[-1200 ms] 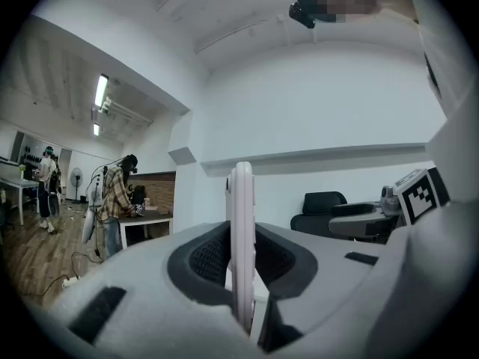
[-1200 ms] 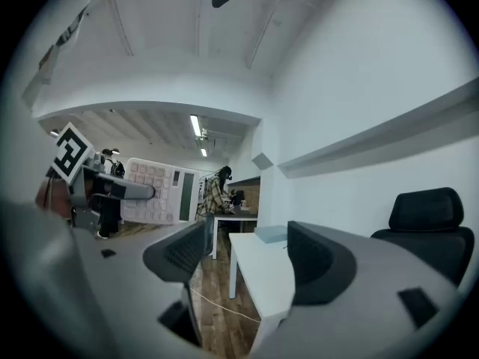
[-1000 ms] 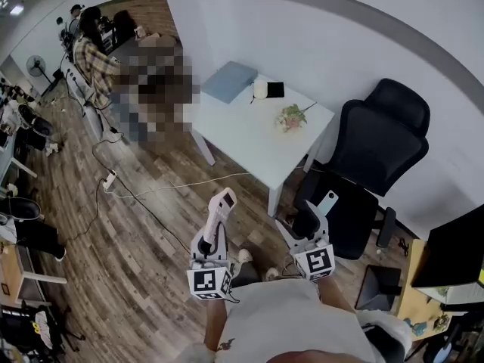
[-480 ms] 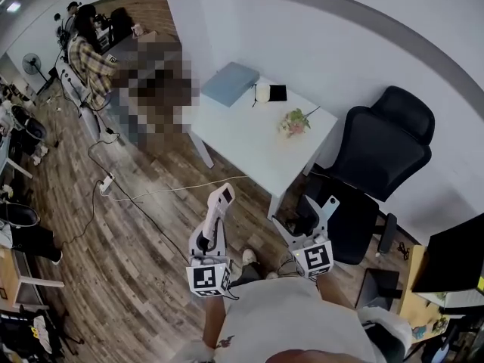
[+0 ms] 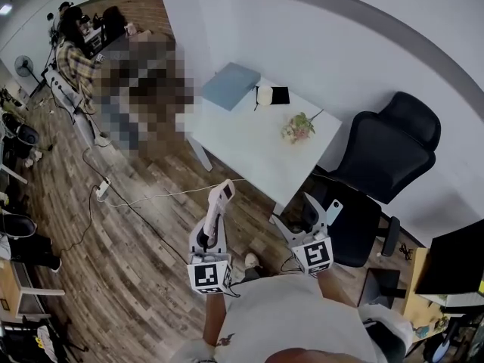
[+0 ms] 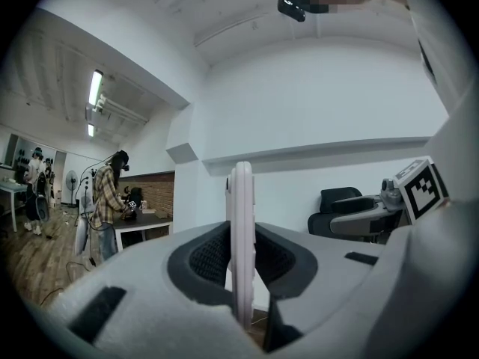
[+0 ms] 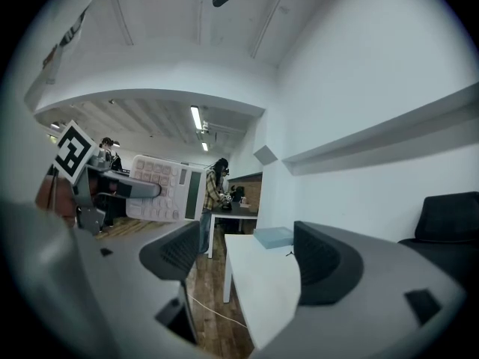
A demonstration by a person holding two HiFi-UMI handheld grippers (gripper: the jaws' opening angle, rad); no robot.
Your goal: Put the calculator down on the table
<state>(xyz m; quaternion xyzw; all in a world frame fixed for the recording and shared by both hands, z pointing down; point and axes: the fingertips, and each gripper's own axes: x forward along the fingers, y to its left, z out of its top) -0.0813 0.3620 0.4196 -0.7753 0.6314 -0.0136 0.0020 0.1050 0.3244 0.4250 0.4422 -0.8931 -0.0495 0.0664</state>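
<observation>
My left gripper (image 5: 208,229) is shut on a white calculator (image 5: 218,204), held edge-on and pointing toward the white table (image 5: 242,146). In the left gripper view the calculator (image 6: 241,238) stands as a thin upright slab pinched between both pads. From the right gripper view the calculator (image 7: 166,190) shows its keys and dark display at the left, with the table (image 7: 262,279) ahead. My right gripper (image 5: 314,218) is open with nothing between its fingers (image 7: 323,264), level with the left one and just short of the table's near corner.
On the table lie a blue-grey flat box (image 5: 231,83), a white mug beside a black device (image 5: 271,94) and a small flower bunch (image 5: 298,127). A black office chair (image 5: 378,169) stands right of the table. A white cable (image 5: 166,191) runs across the wooden floor. People work at the far left.
Both grippers have moved forward toward the table, the left one carrying the calculator with it. The table and chair sit nearer in view. Neither grip has changed.
</observation>
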